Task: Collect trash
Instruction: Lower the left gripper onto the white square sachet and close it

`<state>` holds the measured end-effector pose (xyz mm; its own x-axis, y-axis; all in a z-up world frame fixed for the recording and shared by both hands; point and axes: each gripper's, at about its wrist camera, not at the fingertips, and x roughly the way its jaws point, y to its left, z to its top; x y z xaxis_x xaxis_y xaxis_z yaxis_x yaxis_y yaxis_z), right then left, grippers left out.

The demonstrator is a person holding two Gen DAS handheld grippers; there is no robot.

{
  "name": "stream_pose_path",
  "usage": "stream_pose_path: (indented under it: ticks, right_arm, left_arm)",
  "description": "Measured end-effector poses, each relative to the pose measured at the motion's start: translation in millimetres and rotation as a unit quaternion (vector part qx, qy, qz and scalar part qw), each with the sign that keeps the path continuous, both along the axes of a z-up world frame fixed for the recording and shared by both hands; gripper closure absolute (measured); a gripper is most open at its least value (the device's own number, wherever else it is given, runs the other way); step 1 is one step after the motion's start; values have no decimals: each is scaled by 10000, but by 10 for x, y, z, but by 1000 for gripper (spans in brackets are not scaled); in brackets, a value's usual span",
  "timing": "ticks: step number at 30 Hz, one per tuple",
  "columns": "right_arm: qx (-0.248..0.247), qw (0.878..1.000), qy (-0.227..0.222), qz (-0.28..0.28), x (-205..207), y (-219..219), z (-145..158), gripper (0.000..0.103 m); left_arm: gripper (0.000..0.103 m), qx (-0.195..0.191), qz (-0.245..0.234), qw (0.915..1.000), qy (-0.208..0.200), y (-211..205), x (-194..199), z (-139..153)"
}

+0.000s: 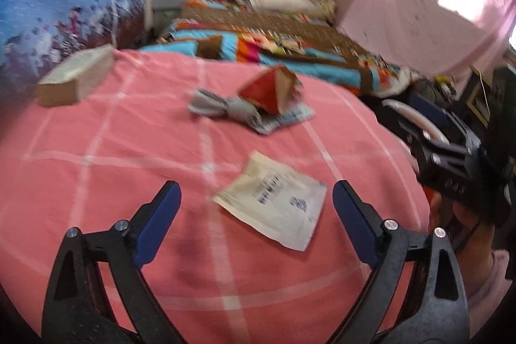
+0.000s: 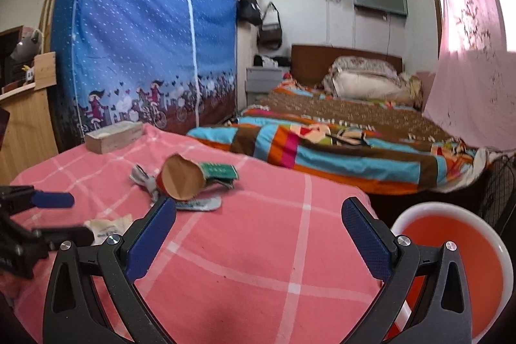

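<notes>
Overall, largest to smallest:
Pink checked cloth (image 1: 96, 170): covers the near surface; all the trash lies on it.
Striped bed (image 2: 338, 144): far side, beyond the cloth's far edge.
Blue wardrobe cover (image 2: 145, 31): far left, behind the cloth.
Orange bin (image 2: 451, 260): white rim, near right, beside the cloth's right edge.
Left gripper (image 1: 256, 199): jaws wide apart, nothing pressed; the white packet lies on the cloth between and just beyond the blue pads.
Right gripper (image 2: 258, 215): jaws wide apart, empty, over bare cloth near the right edge.
Box (image 1: 75, 78): far left corner of the cloth, well apart from the rest.
White packet (image 1: 274, 202): flat, printed, near centre.
Crushed paper cup (image 2: 180, 179): on its side mid-cloth, brown base facing the right wrist view.
Grey wrapper (image 1: 222, 108): crumpled, touching the cup's left side.
Green carton scrap (image 2: 219, 171): just right of the cup.
</notes>
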<state>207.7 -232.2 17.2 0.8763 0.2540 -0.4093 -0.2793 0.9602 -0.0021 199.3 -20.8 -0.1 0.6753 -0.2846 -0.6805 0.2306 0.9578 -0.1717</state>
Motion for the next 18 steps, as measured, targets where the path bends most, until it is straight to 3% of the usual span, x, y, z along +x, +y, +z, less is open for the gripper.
stream_pose_path:
  ticks: [5, 10, 14, 18]
  right_arm:
    - [40, 9996, 271, -39, 78, -48, -38, 0]
    - [105, 9990, 438, -42, 117, -79, -70, 0]
    - [107, 9988, 482, -24, 118, -92, -78, 0]
    - [93, 9986, 528, -9, 126, -90, -91, 0]
  left_arm:
    - [6, 202, -327, 9987, 337, -146, 68, -76]
    - [8, 422, -519, 9969, 423, -236, 136, -76]
    - [20, 563, -566, 9960, 402, -268, 147, -69]
    - [23, 499, -592, 9962, 388, -245, 150, -58]
